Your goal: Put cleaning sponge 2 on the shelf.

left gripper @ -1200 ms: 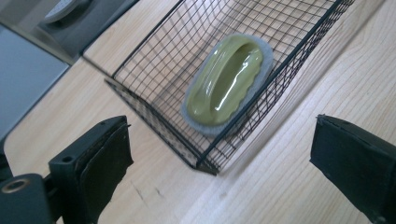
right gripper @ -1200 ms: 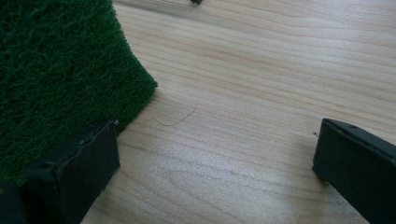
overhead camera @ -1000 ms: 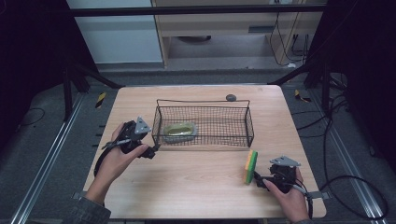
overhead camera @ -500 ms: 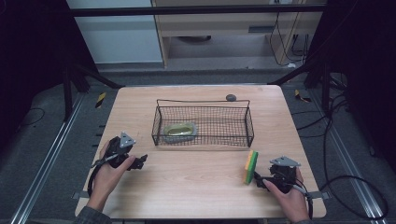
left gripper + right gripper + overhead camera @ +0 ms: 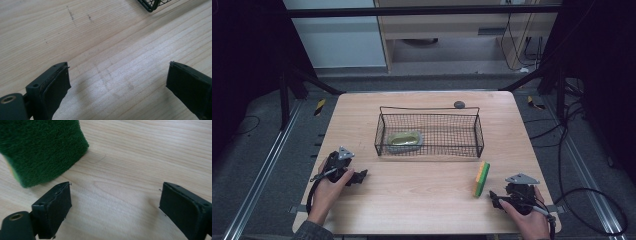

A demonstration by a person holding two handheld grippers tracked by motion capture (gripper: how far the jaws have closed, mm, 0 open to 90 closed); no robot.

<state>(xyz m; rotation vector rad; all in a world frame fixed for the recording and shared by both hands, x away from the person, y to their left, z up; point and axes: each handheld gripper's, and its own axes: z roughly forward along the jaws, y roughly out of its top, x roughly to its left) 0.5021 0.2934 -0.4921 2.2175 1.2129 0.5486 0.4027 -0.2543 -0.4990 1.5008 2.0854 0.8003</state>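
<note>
A pale wooden table [image 5: 422, 195] stands on a dark floor with cables and metal rails around it. A black wire basket [image 5: 430, 148] sits near the table's middle, with a green and grey sponge [image 5: 405, 140] lying in its left part. A yellow sponge with a green scouring face [image 5: 482, 178] stands on edge at the near right, just ahead of the right gripper [image 5: 495, 198]. That gripper's jaws have just been closing a little, yet stand wide apart with only bare wood between them. The left gripper [image 5: 361, 176] rests low over the near left of the table, jaws wide apart and holding nothing.
</note>
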